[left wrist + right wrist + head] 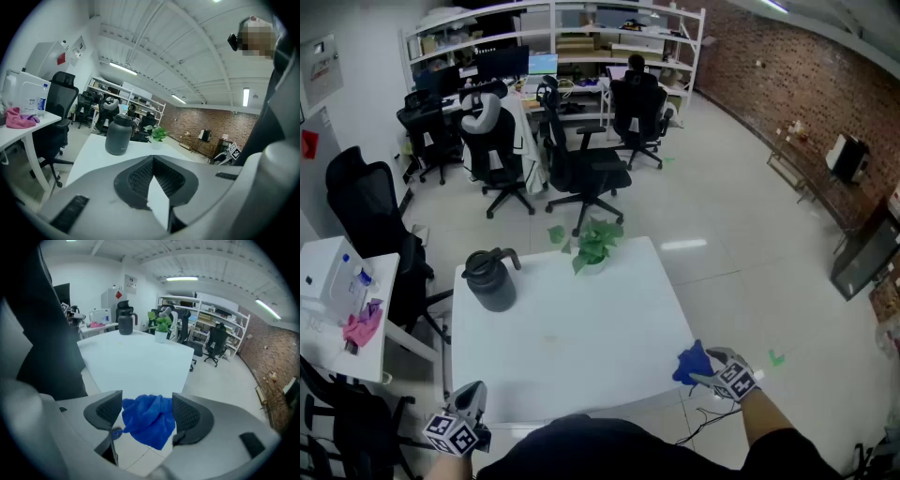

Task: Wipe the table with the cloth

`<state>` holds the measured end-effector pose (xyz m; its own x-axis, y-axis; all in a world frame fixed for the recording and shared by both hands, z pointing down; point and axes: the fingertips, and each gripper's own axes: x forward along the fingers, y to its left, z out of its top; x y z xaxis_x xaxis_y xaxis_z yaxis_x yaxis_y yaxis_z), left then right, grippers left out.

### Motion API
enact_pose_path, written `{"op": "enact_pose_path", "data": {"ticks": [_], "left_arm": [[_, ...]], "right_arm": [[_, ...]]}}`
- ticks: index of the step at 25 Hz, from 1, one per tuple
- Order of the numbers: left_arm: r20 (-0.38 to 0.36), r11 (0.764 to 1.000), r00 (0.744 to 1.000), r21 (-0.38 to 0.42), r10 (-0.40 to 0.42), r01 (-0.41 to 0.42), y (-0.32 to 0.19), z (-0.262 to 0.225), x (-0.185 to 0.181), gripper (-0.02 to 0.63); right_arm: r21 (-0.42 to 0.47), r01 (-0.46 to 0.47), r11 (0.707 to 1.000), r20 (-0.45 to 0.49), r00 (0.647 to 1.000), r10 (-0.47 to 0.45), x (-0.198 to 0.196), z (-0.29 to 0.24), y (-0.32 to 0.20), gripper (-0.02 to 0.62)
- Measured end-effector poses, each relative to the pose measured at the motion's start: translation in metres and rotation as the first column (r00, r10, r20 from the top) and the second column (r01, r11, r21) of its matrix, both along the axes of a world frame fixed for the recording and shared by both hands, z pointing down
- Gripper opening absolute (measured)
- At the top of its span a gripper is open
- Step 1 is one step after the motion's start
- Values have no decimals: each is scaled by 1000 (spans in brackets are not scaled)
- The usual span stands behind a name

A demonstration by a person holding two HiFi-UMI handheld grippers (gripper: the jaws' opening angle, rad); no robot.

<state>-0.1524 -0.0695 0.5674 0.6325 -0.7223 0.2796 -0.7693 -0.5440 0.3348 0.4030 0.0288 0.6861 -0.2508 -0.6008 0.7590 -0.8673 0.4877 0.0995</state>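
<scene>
An open office with a brick wall, desk chairs and shelving surrounds a white table (581,328), whose top is bare apart from two things at its far end. Off the table's left side a smaller desk carries a pink rag (362,328). At the table's near left corner hangs the left gripper (472,394), its jaws drawn together on nothing and aimed across the top. Near the table's far left corner stands a dark jug (490,278), and at the middle of the far edge a small potted plant (595,244). At the table's near right corner sits the blue cloth (691,364), bunched up and partly overhanging the edge. The right gripper (708,368) tilts down over it with its jaws spread wide to either side of the cloth, which fills the gap without looking squeezed. Judging from this, the wiping has not started: the cloth must be gripped and the whole top is left to cover
</scene>
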Motion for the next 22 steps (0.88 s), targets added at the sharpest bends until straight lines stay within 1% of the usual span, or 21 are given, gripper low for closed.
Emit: {"op": "enact_pose_path", "data": {"ticks": [2, 3, 5, 8, 9, 10, 12, 14, 17, 18, 19, 22], "left_arm": [[8, 1000, 1000, -4, -5, 5, 4, -2, -1, 0], [13, 1000, 1000, -6, -7, 7, 6, -2, -1, 0], [23, 1000, 1000, -11, -9, 9, 9, -3, -1, 0], [36, 1000, 999, -16, -11, 12, 13, -3, 0, 0], [40, 1000, 999, -16, -13, 14, 15, -3, 0, 0], [44, 1000, 999, -16, -15, 16, 16, -4, -1, 0], [52, 1000, 998, -16, -20, 21, 17, -6, -3, 0], [59, 999, 998, -16, -27, 28, 17, -7, -6, 0], [65, 999, 997, -17, -38, 39, 17, -7, -10, 0], [66, 999, 997, -16, -39, 41, 18, -7, -11, 0], [67, 999, 997, -14, -40, 41, 18, -7, -11, 0], [62, 999, 997, -13, -41, 42, 17, -8, -9, 0]], "right_arm": [[-70, 29, 997, -32, 999, -31, 2, 14, 3, 395], [-100, 39, 994, -44, 998, -43, 2, 21, 4, 407], [-143, 50, 989, -60, 996, -59, 5, 36, 3, 422], [-190, 57, 980, -72, 995, -71, 6, 56, -2, 422], [-204, 59, 977, -74, 994, -76, 6, 61, -4, 410], [-217, 61, 974, -81, 993, -80, 7, 65, -5, 371], [-240, 66, 968, -99, 991, -92, 8, 71, -7, 317], [-250, 78, 965, -103, 989, -107, 9, 75, -8, 303], [-238, 86, 967, -100, 989, -112, 8, 75, -13, 238], [-232, 86, 969, -100, 989, -112, 7, 74, -13, 194], [-226, 86, 970, -101, 989, -112, 6, 73, -13, 164], [-211, 80, 974, -103, 989, -104, 3, 72, -12, 129]]}}
